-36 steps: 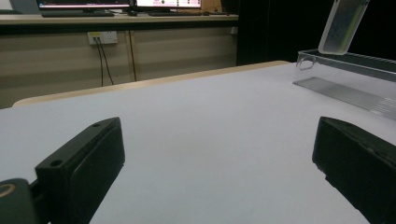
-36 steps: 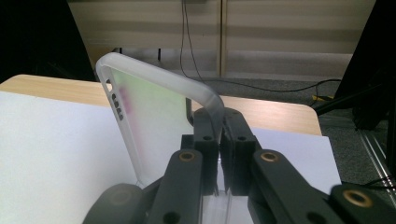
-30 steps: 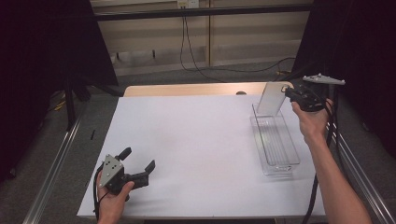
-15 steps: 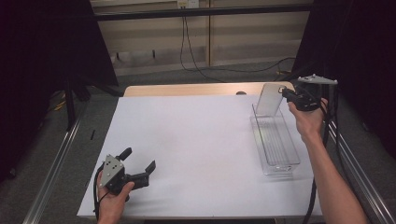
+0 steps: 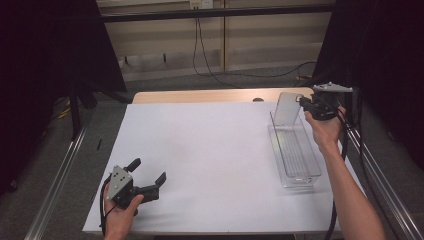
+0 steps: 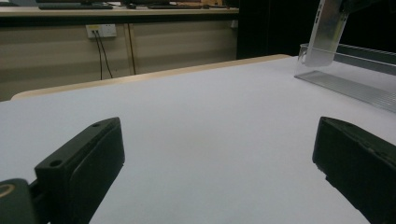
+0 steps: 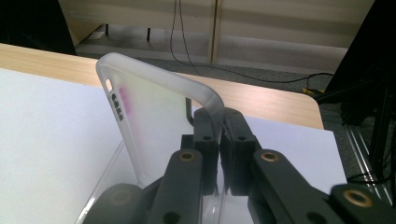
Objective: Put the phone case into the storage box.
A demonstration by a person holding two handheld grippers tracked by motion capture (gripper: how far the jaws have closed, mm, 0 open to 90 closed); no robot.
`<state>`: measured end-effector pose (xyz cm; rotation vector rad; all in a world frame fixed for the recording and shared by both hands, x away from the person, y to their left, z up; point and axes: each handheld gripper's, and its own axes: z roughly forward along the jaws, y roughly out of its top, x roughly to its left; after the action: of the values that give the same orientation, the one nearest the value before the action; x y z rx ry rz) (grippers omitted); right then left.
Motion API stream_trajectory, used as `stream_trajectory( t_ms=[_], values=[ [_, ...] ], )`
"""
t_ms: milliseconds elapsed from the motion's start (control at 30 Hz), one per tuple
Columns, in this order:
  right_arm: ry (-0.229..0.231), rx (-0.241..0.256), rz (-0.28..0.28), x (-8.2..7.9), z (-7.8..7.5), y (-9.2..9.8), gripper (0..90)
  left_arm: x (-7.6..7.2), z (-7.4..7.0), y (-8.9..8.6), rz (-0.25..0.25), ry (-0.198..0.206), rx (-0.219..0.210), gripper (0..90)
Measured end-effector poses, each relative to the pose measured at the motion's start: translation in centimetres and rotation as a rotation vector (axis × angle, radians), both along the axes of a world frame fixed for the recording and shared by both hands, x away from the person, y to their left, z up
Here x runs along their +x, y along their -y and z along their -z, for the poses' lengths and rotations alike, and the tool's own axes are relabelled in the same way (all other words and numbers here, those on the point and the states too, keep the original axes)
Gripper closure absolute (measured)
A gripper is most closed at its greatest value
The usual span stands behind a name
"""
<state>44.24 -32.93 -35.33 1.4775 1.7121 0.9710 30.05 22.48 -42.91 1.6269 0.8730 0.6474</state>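
Dark-curtained room with pale wall panels and hanging cables behind; white-covered table (image 5: 215, 165) with a bare wooden strip along its far edge. Clear plastic tray (image 5: 295, 150), long and narrow, lying at 3 o'clock on the table, one end toward the far edge. Translucent phone case (image 5: 285, 109), frosted, standing upright over the tray's far end at about 2 o'clock. Right gripper (image 7: 219, 154), jaws closed on the case's edge, held up in the right hand (image 5: 325, 131). Left gripper (image 5: 148, 179), at 7 o'clock near the table's front edge, jaws spread wide, nothing between them
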Motion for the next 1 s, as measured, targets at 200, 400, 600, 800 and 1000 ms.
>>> stream_trajectory(
  t_ms=[200,400,600,800,1000],
  values=[
    [-0.004,0.008,0.018,0.3,0.4,0.2,85.6,0.0,0.0,0.0,-0.003,-0.001,0.009,2.4],
    [-0.008,0.001,0.022,0.6,0.9,0.2,85.6,0.1,0.1,0.0,0.001,-0.001,0.010,2.4],
    [-0.017,-0.010,0.022,1.1,1.3,-0.2,85.7,0.0,0.1,-0.1,-0.003,0.002,0.009,2.4],
    [-0.019,-0.021,0.013,1.3,1.6,-0.5,85.7,0.0,0.1,-0.2,-0.007,0.002,0.006,2.4],
    [-0.029,-0.031,0.007,1.3,1.6,-0.6,85.7,0.1,0.1,-0.1,-0.002,0.002,0.012,2.4]
  ],
)
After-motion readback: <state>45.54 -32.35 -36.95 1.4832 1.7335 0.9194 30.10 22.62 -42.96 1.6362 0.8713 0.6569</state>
